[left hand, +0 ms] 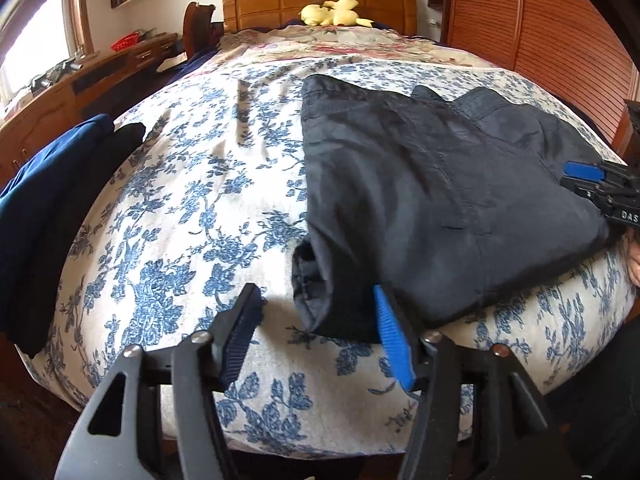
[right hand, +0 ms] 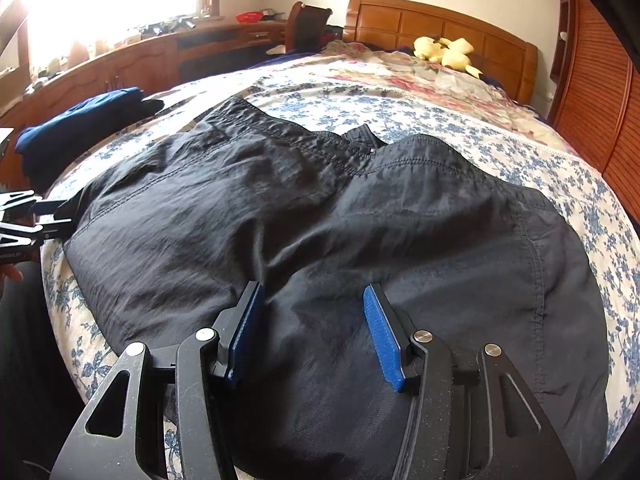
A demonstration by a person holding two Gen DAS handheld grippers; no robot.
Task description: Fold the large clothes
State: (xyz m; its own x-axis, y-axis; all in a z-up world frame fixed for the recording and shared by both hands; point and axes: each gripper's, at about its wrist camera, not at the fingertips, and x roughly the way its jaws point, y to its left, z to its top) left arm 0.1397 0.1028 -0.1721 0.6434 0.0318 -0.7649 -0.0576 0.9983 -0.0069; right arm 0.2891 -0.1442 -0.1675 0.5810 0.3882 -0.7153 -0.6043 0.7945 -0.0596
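Black nylon trousers (right hand: 320, 240) lie flat on the blue-and-white floral bedspread (left hand: 180, 220), at the foot end of the wooden-framed bed, near the person. They look folded over once already: waistband with zip toward the headboard, leg cuff (left hand: 316, 296) hanging toward the bed's near edge in the left wrist view.

Left gripper (left hand: 316, 320): jaws spread wide, nothing between the pads. It sits right at the cuff end; the blue right-hand pad (left hand: 394, 340) is just touching or overlapping the fabric edge, the dark pad is over bare bedspread. Not grasping.

Right gripper (right hand: 312, 328): jaws also spread, hovering over or resting on the middle of the trousers, fabric under both pads but not pinched. In the left wrist view it shows at the trousers' right edge (left hand: 600, 188).

Key geometry: the trousers' long axis runs roughly left-right across the bed's foot, cuff end at the left gripper, wider seat end toward the right gripper. Each gripper sits at its own end; the left is nearer a free edge it can grab.

Judgement: next fold likely needs the left gripper to close on the cuff and carry it along that axis toward the right. Thin slick fabric, so layers may slip apart if only the top one is pinched.

Off to the left: a dark blue folded garment (left hand: 44, 184), well apart. Yellow plush toy (left hand: 332, 12) by the headboard.
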